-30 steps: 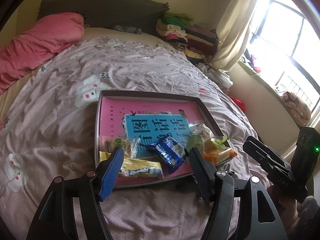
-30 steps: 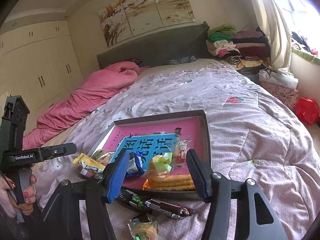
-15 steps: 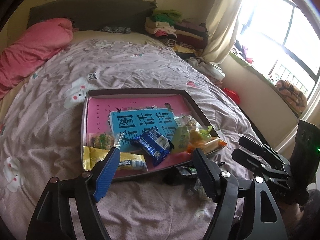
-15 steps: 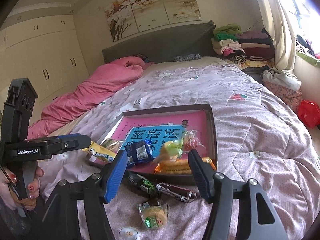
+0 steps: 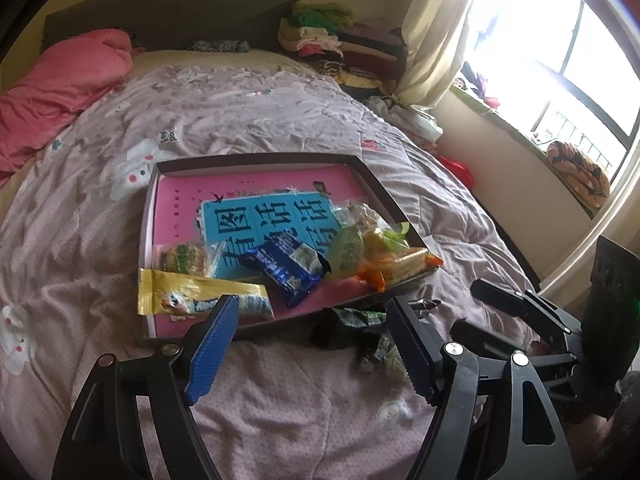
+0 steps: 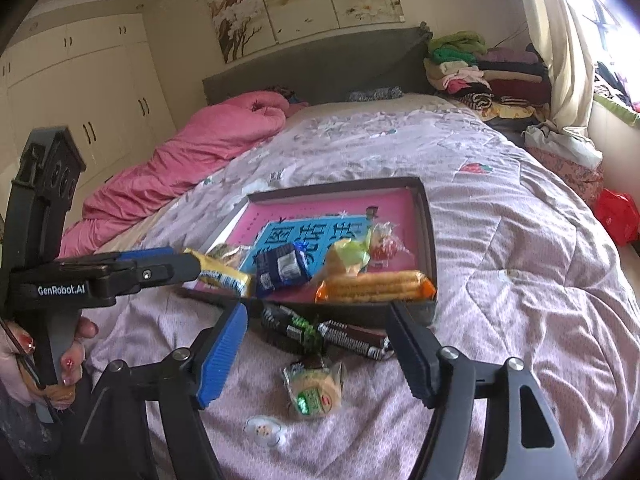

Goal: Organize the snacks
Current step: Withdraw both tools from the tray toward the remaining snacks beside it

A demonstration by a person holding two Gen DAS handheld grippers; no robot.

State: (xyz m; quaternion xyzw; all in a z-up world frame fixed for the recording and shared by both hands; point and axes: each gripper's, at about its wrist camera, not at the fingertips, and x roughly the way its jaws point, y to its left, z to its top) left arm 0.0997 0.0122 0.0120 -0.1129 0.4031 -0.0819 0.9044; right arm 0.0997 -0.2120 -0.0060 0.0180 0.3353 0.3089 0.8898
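A dark-rimmed tray point(image 5: 256, 158) with a pink and blue bottom lies on the bedcover. In it are a yellow packet point(image 5: 192, 294), a blue packet point(image 5: 288, 268), a green packet point(image 5: 348, 252) and an orange biscuit packet point(image 5: 400, 268). My left gripper point(image 5: 312, 302) is open and empty, just short of the tray's near edge. In front of the tray point(image 6: 428, 216), dark stick packets point(image 6: 320, 330) and a round cake packet point(image 6: 314, 388) lie on the cover. My right gripper point(image 6: 316, 308) hovers above them with its jaws opening and nothing between them.
A rumpled pink duvet point(image 6: 200, 152) lies along the bed's left side. Folded clothes point(image 6: 480, 72) are stacked at the headboard's right end, near the curtain and window. A red bag point(image 6: 616, 216) sits beside the bed. A hand point(image 6: 24, 364) holds the left gripper point(image 6: 188, 264).
Both grippers have drawn back from the tray toward the bed's near end, so the loose packets on the cover have come into view. Both pairs of jaws stand wider than before.
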